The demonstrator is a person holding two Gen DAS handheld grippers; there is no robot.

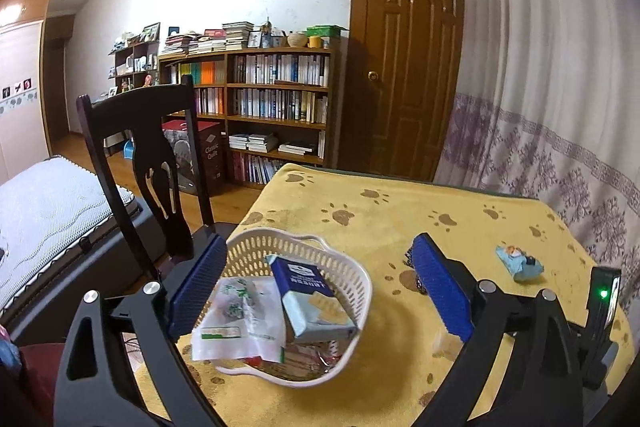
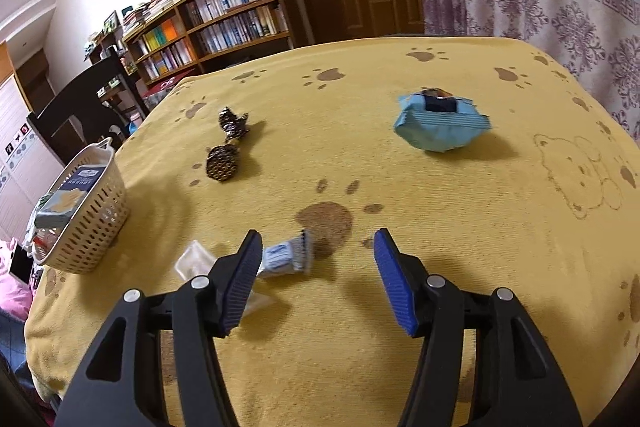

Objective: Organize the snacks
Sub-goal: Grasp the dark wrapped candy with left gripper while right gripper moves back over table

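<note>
Here we hold the left gripper (image 1: 320, 291) spread wide over the white basket (image 1: 362, 281), which sits near the table's edge beside a dark chair (image 1: 152, 163) and holds a blue box (image 1: 306, 281) (its lettering too warped to read) and a white packet (image 1: 244, 323). Our right gripper (image 2: 316, 279) gapes empty, one pad (image 2: 240, 281) touching a small blue-white candy (image 2: 286, 255). Two dark wrapped sweets (image 2: 226, 151) and a light-blue pack (image 2: 440, 127) lie apart on the open yellow cloth (image 2: 440, 247).

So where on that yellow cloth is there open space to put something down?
The widest bare stretch lies between the blue packet and the right gripper, running toward the bear drawing. It is crowded by the basket, the dark candies and the small wrapped sweet.
</note>
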